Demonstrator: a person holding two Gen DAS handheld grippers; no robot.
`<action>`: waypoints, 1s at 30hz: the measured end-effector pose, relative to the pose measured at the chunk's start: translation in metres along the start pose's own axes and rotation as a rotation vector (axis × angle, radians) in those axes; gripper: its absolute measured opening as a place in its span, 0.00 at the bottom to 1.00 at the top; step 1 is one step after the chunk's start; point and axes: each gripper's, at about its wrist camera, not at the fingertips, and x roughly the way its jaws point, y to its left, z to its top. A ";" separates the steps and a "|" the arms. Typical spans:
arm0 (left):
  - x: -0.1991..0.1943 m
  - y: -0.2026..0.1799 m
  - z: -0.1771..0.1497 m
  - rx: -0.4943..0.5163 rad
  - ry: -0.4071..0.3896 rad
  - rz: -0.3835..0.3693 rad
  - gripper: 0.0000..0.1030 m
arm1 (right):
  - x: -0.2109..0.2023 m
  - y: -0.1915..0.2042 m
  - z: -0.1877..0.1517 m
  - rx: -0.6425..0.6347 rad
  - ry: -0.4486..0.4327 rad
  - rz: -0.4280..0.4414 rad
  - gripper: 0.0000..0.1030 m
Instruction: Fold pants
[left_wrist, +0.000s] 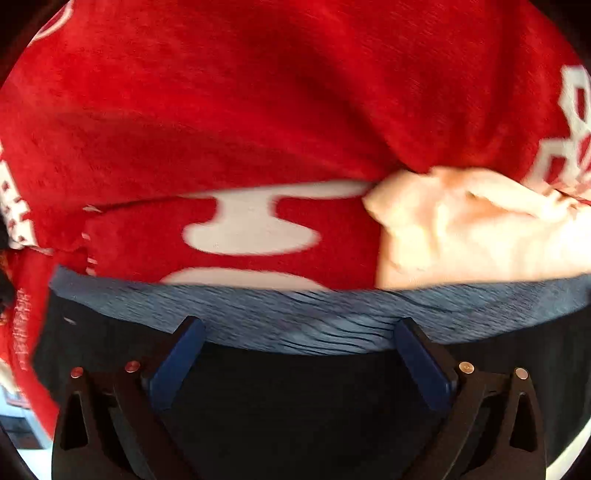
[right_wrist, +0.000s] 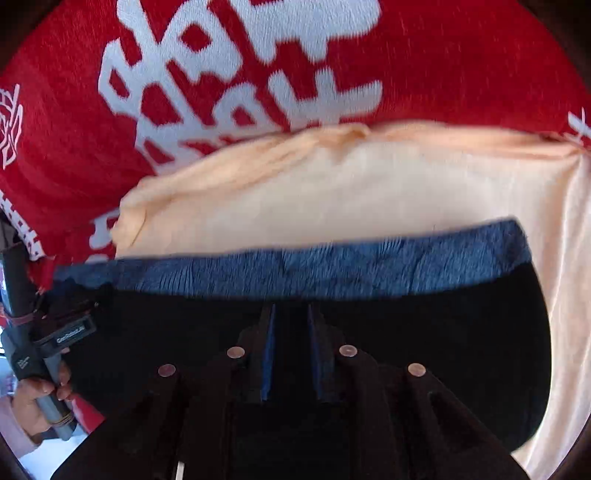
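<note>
Black pants with a blue-grey waistband lie on a red blanket; they also show in the right wrist view, waistband across the middle. My left gripper is open, its blue-padded fingers spread over the pants just short of the waistband. My right gripper is shut on the black pants fabric just below the waistband. The left gripper's handle, held by a hand, shows at the left edge of the right wrist view.
The red blanket with white lettering covers the surface. A cream cloth lies beyond the waistband on the right; in the right wrist view the cream cloth spreads under the pants.
</note>
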 end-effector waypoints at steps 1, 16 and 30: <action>-0.001 0.007 0.001 0.004 0.003 0.041 1.00 | -0.001 -0.004 0.004 0.024 -0.003 -0.046 0.17; -0.025 0.208 -0.089 -0.145 0.148 0.071 1.00 | -0.036 0.103 -0.096 0.130 0.145 0.342 0.38; 0.079 0.366 -0.111 -0.199 0.104 -0.011 1.00 | 0.074 0.291 -0.181 0.254 0.242 0.578 0.38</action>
